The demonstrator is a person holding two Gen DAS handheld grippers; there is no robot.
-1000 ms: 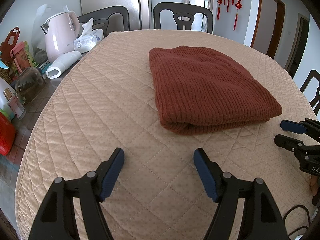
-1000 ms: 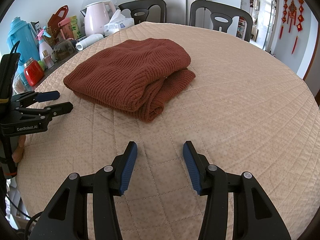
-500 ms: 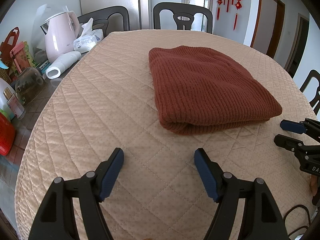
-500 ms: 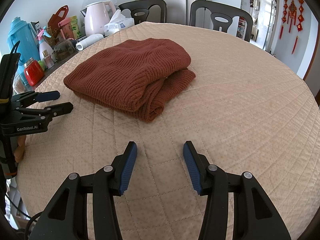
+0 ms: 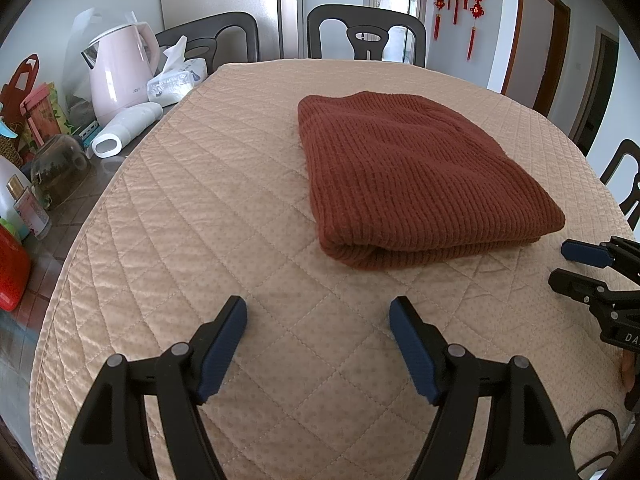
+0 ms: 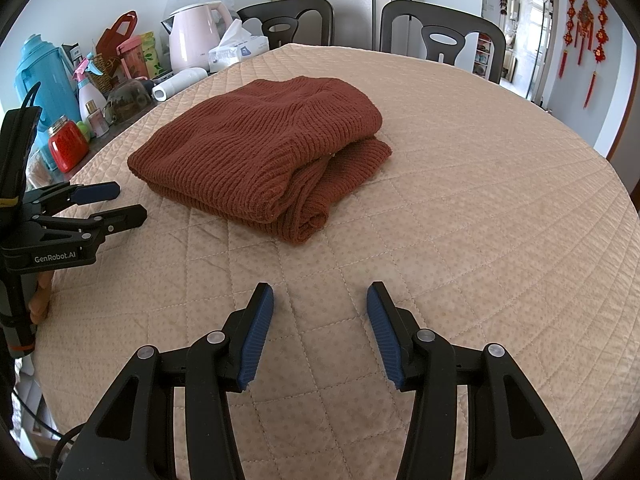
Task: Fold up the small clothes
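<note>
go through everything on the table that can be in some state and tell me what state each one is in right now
Rust sweater: folded into a thick stack, flat on the quilted cover.
Left tongs: open, empty, above the cover.
Right tongs: open, empty, short of the sweater.
Pink kettle: upright, lid closed.
Tissue pack: open, one tissue sticking up.
White bottle: lying on its side.

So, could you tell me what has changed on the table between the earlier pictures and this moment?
Nothing has visibly changed. The folded rust-red sweater lies in the same spot on the quilted table cover, untouched. The left gripper and right gripper both hover over bare cover with jaws open and empty, where they were.
</note>
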